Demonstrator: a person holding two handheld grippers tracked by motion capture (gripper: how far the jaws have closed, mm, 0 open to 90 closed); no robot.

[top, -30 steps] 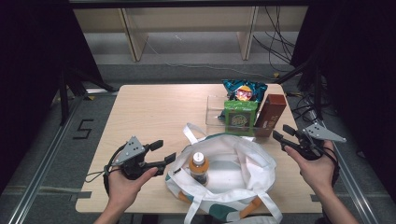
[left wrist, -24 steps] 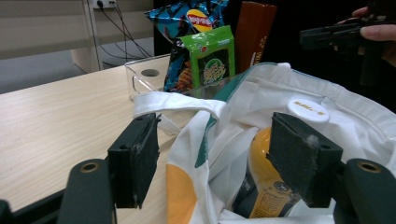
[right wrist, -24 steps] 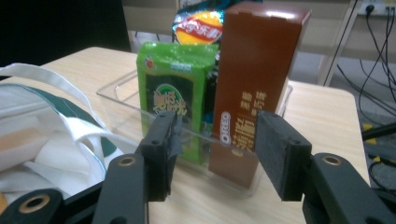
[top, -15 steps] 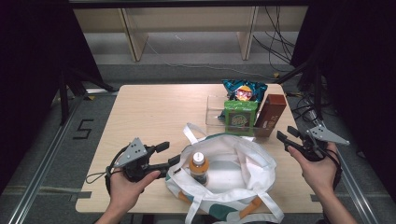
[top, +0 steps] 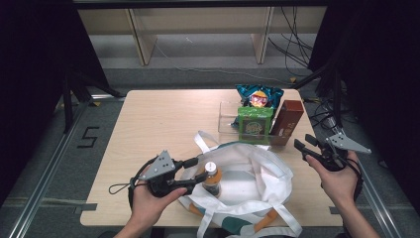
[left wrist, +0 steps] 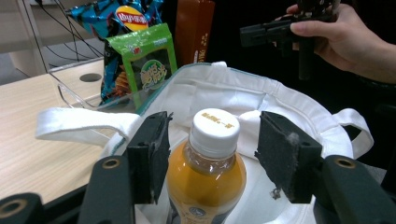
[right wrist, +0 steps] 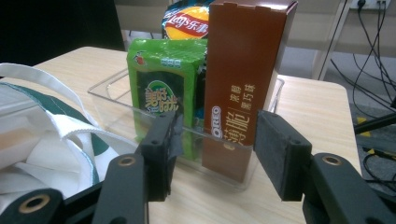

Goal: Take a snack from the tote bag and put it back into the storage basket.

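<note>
Straddling the neck of the orange drink bottle (left wrist: pixel 206 163), the left gripper (left wrist: pixel 210 154) has its two black jaws on either side of the white cap, with a sliver of air between each pad and the bottle; the jaws have just been closing and do not yet press on it. From the high view the left gripper (top: pixel 199 169) sits at about seven o'clock on the table (top: pixel 158 119), held in the person's left hand (top: pixel 148 203), and points toward three o'clock into the white tote bag (top: pixel 247 183). The bottle (top: pixel 212 177) stands upright inside the bag's open mouth, near its nine o'clock rim, with the bag's handle looping toward twelve o'clock. At about four o'clock on the table the right hand (top: pixel 337 178) holds the right gripper (top: pixel 306 144) above the table edge, its jaws standing apart with nothing between the pads. In the right gripper view that gripper (right wrist: pixel 215 154) looks toward a clear plastic bin (right wrist: pixel 116 100), which holds a green snack packet (right wrist: pixel 166 88) standing upright and a blue crisp bag (right wrist: pixel 187 21) behind it. A tall brown biscuit box (right wrist: pixel 243 70) stands at the bin's three o'clock end; whether it stands in the bin or against it cannot be told. In the high view the bin (top: pixel 227 116) lies at around one o'clock on the table, just beyond the bag, with the brown box (top: pixel 286 121) near the right gripper's tips but apart from them.
</note>
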